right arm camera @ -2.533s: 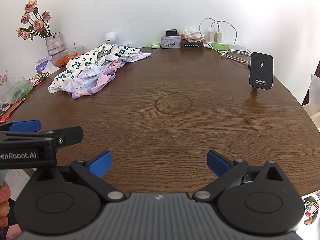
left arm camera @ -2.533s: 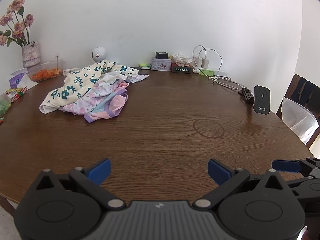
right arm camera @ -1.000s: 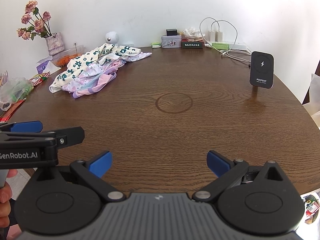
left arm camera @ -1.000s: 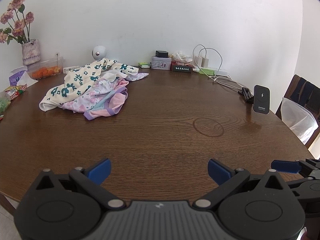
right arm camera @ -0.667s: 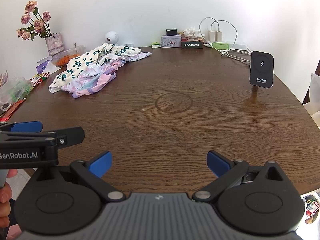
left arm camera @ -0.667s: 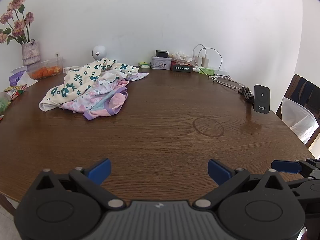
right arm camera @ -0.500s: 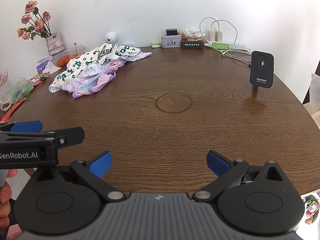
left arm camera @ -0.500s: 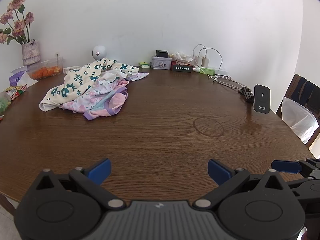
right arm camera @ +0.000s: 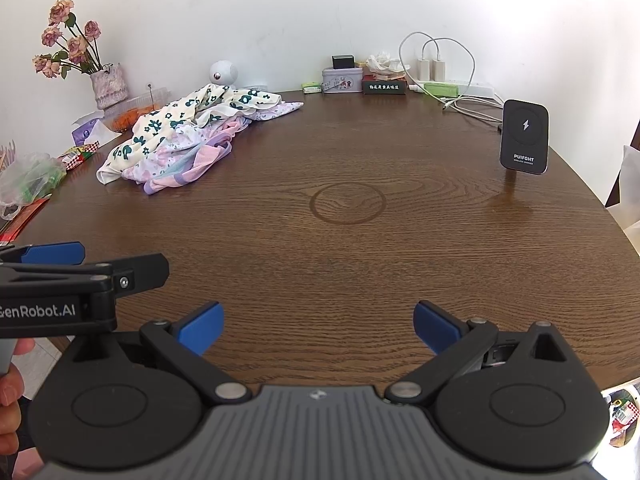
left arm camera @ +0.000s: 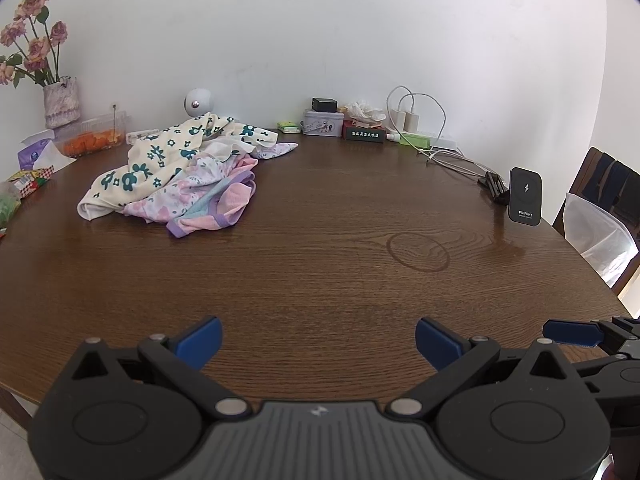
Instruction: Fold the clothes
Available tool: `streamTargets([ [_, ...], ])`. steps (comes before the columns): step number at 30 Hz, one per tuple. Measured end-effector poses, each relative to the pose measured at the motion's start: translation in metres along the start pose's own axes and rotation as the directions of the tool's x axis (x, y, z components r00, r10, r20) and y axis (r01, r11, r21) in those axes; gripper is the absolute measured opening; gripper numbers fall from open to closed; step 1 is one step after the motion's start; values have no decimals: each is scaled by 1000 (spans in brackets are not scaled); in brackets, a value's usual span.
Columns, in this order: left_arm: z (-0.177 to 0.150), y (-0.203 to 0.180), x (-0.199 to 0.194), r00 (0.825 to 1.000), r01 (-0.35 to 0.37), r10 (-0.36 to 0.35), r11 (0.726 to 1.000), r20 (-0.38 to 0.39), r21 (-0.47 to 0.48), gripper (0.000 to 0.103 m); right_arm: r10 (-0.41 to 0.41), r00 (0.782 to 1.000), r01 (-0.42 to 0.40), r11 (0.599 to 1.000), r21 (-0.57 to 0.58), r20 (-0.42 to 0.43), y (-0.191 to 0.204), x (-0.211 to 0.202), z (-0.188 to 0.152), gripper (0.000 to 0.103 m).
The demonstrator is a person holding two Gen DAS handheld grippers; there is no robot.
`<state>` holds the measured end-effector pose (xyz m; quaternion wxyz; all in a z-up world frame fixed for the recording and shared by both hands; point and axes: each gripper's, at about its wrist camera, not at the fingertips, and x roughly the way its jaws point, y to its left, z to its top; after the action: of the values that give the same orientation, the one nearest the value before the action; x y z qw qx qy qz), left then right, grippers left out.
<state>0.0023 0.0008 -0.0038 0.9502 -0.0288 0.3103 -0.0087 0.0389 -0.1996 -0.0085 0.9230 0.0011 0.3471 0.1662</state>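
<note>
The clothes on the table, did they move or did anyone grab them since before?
No. The clothes pile lies in the same place, untouched. The left tool and right tool stay open and empty over the near edge of the table. Only a tiny camera wobble.

Bright even daylight, sharp, fisheye-curved edges.

I see the clothes point(left arm camera: 176, 176) heaped unfolded toward the table's point(left arm camera: 320, 272) far left edge: a cream garment point(left arm camera: 160, 156) with dark green flowers lies crumpled on top, and pink and lilac floral pieces point(left arm camera: 208, 204) spill from under it toward the near side.
</note>
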Motion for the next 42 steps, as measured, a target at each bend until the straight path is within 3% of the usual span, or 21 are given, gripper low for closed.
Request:
streamTargets([
  [16,13,6,13,1000,-8,8,1000,12,17,103,14,1000,-14,1000,-21,-10,4,14,14,103],
  [22,36,23,35,1000,-20,20,1000,5,-10,103,27,1000,-27,998,-59,-13,13,36,39,103],
  [29,81,62,56,999,-38,38,999,24,-31,103,83,996,-84,990,-117,-16,33,72,92,103],
  [35,136,111,82,991,-125,127,991,48,-40,103,142,988,-150,971,-188,-55,65,118,155,103],
  [42,180,185,132,950,-304,308,949,45,-84,103,230,968,-248,922,-296,-96,126,187,232,103],
])
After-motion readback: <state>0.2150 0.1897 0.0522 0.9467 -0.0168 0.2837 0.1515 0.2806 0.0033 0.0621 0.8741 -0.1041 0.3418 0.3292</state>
